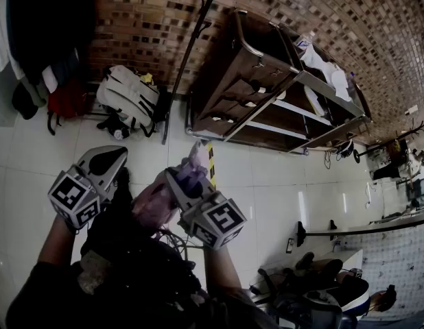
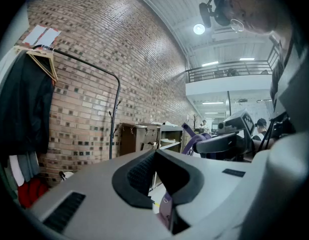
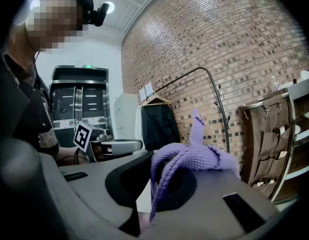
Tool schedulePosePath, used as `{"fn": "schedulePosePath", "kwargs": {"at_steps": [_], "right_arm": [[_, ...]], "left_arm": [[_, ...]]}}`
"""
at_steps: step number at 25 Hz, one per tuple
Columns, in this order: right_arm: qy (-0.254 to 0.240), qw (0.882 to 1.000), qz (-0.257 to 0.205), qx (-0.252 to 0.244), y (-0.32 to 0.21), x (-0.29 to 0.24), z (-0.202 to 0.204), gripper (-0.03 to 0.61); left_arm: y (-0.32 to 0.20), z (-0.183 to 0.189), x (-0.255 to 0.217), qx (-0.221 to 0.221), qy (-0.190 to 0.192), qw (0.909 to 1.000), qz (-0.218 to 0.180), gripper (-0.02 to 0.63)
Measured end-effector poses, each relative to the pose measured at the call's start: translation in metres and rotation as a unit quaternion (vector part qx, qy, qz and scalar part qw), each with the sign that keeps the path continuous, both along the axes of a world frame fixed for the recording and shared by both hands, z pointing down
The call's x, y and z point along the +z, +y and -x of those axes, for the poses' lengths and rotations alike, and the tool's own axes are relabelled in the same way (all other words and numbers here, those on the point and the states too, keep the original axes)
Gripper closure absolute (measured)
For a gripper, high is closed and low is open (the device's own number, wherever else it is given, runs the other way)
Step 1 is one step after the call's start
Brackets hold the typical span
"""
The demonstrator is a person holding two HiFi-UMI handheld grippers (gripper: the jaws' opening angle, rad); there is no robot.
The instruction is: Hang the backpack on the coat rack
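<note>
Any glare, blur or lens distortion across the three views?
Head view: heavy fisheye bows the brick wall; glare streaks on the floor. Left gripper view: ceiling lamp blown out. Right gripper view: purple strap sharp, dark vignette at the edges.

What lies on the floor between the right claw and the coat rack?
Only bare white floor tiles lie between the right claw and the coat rack; the head view shows this.

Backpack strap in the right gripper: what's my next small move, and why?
Probably carry it forward toward the coat rack: the right gripper is shut on the purple strap, yet the rack stands off by the brick wall, seemingly too far to hook.
</note>
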State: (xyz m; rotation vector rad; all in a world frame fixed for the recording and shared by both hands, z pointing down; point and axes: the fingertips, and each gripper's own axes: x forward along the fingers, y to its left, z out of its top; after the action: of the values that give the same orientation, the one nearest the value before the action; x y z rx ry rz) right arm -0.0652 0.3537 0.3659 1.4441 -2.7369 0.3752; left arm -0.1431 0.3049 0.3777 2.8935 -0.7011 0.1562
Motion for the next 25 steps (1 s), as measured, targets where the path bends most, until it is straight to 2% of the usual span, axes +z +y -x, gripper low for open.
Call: {"fn": "schedulePosePath", "kwargs": {"at_steps": [5,10,14,20,25], "right_arm": [[-0.005,1.000,0.016,0.016,-0.036,0.013,-0.012,0.571],[-0.004,0.999,0.030,0.025,-0.091,0.027,-0.031,0.572],[-0.005,0.998,0.044,0.034,-0.147,0.035,-0.047,0.571],[-0.013,0.997,0.041,0.061,-0.237,0.031,-0.060,0.571],[-0.014,0.996,0.031,0.084,-0.310,0.023,-0.074,0.571]], "left_arm": [[-0.044,-0.008,0.011,0.003,0.001,1.0000,0.007,0.577],[-0.111,-0.027,0.024,0.008,0.004,0.9999,0.013,0.577],[-0.172,-0.047,0.028,0.020,0.003,0.9996,0.019,0.577],[-0.262,-0.069,0.021,0.041,0.005,0.9990,0.014,0.577],[-0.330,-0.070,0.019,0.055,0.002,0.9984,0.012,0.577]]}}
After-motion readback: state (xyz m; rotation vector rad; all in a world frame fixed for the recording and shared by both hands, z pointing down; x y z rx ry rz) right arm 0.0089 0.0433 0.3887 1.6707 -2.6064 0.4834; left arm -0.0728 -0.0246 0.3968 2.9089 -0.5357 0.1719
